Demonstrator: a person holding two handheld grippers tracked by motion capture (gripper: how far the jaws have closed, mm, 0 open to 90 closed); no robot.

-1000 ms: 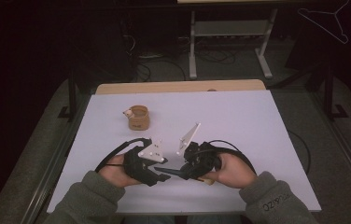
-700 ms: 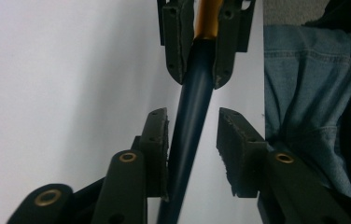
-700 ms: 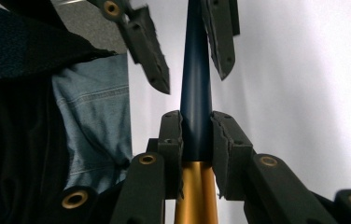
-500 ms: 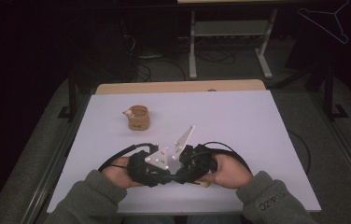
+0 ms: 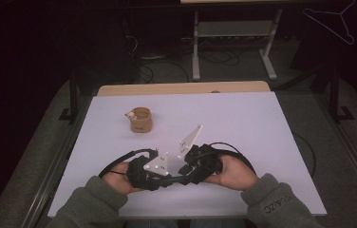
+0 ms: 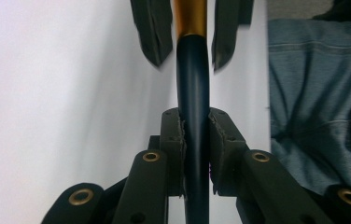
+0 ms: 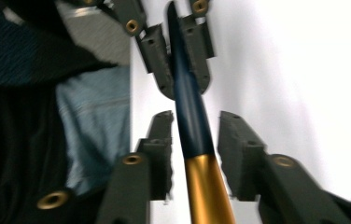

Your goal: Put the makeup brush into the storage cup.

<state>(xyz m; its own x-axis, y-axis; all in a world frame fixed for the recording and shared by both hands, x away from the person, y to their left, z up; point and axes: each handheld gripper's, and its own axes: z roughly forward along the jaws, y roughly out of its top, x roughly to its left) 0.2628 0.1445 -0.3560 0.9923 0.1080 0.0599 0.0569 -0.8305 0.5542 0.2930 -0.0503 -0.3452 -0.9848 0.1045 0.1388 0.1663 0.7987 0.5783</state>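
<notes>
Left gripper view: we are pinching the dark-blue end of a pen (image 6: 193, 116) with our left gripper (image 6: 195, 140), lower centre of frame. Right gripper (image 7: 196, 140) has just been opening, its jaws standing off the gold section, bottom centre of its view. Judging risk: a one-ended grip is letting the pen pivot and slip.

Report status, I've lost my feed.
Left claw shut on pen. Right claw just opening, pads off it. Tape roll far off, nothing blocking.
</notes>
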